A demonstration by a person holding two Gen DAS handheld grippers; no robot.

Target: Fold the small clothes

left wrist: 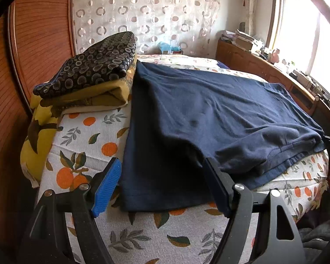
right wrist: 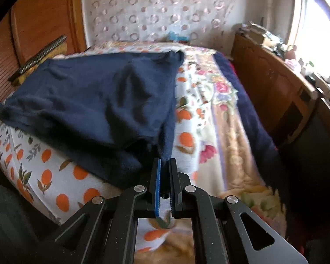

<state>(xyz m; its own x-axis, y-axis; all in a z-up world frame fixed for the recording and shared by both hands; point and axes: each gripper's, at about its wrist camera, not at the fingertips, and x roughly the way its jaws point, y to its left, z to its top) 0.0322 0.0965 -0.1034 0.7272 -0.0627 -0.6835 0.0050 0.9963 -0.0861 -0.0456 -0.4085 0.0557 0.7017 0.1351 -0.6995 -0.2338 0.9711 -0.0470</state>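
A bed (left wrist: 94,132) covered with a white sheet printed with oranges and leaves carries everything. A navy garment (left wrist: 209,114) lies spread across it, one edge hanging over the near side. At the bed's left edge, just beside the garment, sits a stack of folded cloth (left wrist: 88,81): a dark ring-patterned piece on top of mustard-yellow ones. In the right wrist view, a floral blanket (right wrist: 220,110) lies on the bed to the right of the garment.

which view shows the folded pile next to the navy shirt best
The left wrist view: the folded pile sits sharp and whole beside the navy shirt, dark patterned piece on yellow. The right wrist view catches only a blurred sliver of it at the shirt's far edge.
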